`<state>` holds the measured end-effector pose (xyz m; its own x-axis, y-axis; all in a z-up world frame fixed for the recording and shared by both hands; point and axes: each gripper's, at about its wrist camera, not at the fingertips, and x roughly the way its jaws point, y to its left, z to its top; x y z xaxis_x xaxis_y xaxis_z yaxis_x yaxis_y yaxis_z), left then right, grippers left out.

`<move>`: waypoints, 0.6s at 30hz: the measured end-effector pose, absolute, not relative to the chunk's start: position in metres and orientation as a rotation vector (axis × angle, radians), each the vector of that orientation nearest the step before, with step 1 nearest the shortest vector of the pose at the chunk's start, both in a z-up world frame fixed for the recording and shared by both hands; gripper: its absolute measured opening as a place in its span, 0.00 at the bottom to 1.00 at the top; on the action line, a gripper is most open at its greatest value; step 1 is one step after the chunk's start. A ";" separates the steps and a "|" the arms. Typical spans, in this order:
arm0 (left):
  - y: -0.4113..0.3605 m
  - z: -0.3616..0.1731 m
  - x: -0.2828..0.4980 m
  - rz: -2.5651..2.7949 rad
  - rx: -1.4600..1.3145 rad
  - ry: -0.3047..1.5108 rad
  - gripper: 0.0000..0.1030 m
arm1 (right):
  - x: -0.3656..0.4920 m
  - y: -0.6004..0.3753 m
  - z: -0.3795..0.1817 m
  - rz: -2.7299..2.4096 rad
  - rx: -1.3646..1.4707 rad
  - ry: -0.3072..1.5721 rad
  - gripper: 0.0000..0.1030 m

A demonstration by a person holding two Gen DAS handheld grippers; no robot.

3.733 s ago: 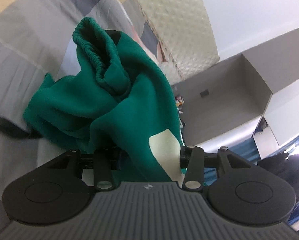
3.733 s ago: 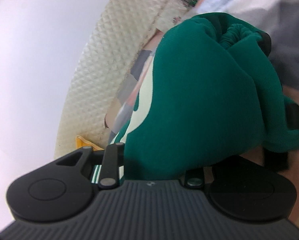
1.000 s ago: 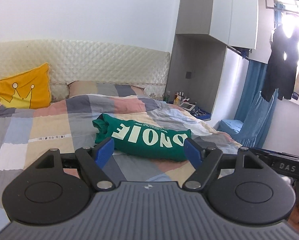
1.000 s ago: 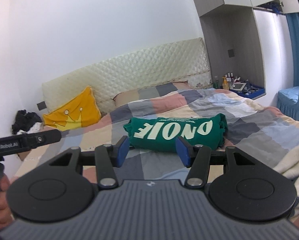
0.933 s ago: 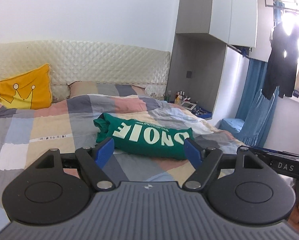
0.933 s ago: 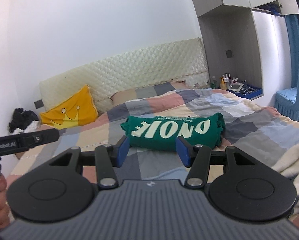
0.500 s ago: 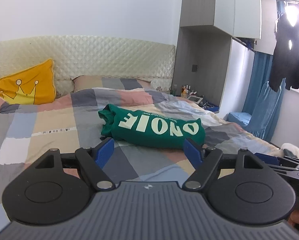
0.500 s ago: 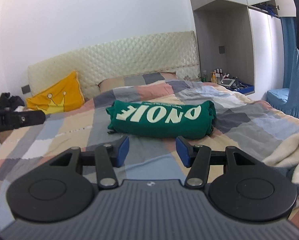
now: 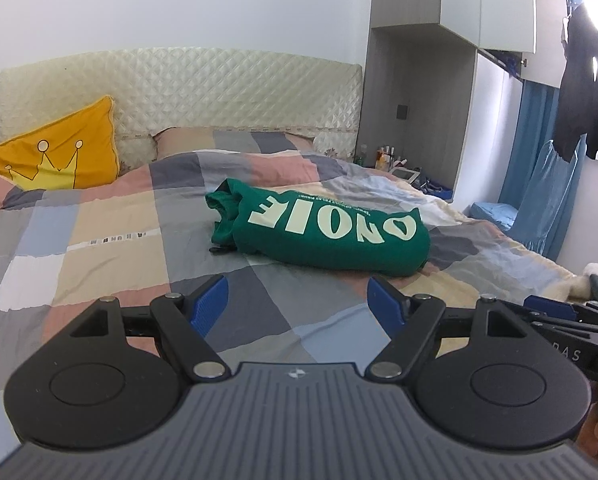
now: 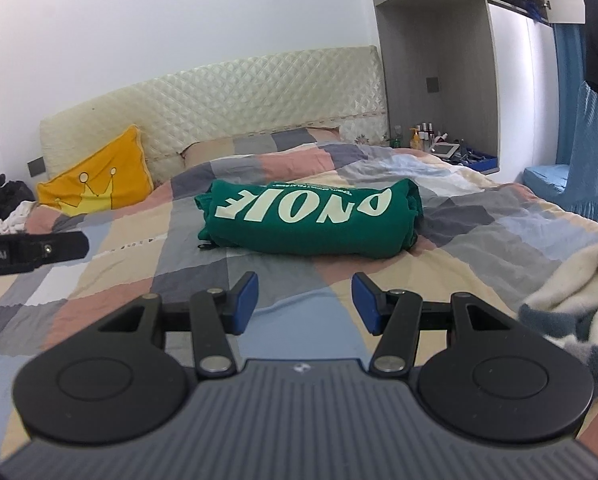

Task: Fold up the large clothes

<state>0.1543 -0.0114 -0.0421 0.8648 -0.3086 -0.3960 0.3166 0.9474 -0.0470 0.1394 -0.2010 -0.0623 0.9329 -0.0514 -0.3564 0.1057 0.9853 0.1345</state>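
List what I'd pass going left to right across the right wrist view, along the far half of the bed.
Black clothes pile → yellow crown-print cushion → folded green sweatshirt with pale lettering → bedside shelf with small bottles → blue curtain.

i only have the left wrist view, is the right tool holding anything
observer: no, the right tool is open and empty, short of the green sweatshirt.
operator: anything left of the yellow pillow, my view cuts off there
observer: yes, a pile of black and white clothes lies beside the yellow pillow.
operator: what does the sweatshirt's right end look like
observer: stacked fold edges show at that end, resting on the bed.
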 end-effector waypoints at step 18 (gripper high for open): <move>-0.013 -0.054 0.159 -0.324 0.013 0.425 0.78 | 0.138 -0.198 -0.062 -0.108 0.111 0.352 0.54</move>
